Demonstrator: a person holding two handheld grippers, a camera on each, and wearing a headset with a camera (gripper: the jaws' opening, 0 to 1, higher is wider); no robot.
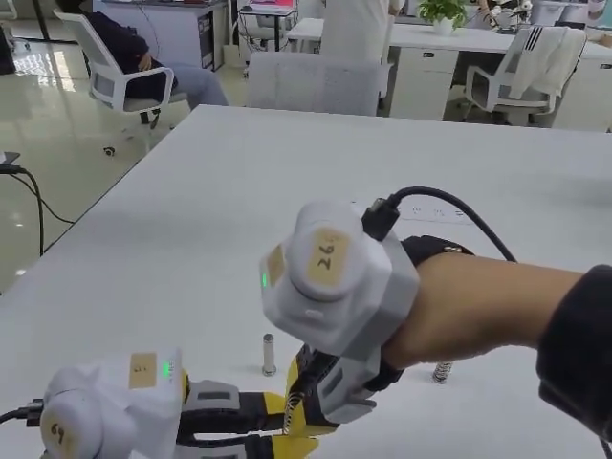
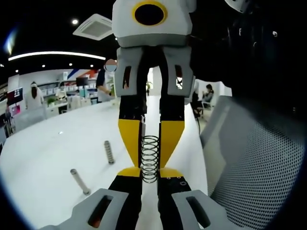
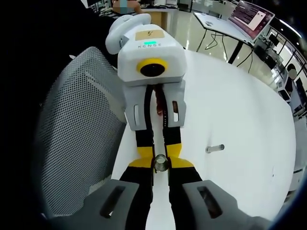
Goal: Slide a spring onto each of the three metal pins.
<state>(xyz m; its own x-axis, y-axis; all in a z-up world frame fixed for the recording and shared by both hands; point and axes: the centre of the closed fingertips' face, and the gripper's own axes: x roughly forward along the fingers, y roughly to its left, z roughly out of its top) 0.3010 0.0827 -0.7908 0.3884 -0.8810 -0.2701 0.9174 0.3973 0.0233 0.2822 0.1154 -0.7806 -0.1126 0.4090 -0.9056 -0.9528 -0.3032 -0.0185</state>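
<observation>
A round tan paper sticker on the right gripper carries a handwritten "26" (any further digit is blurred). Small grey lettering on the left gripper, printed on its white plastic casing, seemingly reads "KENSE".

Bright, even office light falls from above. In the left gripper view a curved strip light glows at upper left. The white desk looks pale, with faint, soft shadows. The polished floor carries window glare. The head view is slightly soft up close. Both gripper views bend straight lines near their edges, yet the spring is sharp.
</observation>
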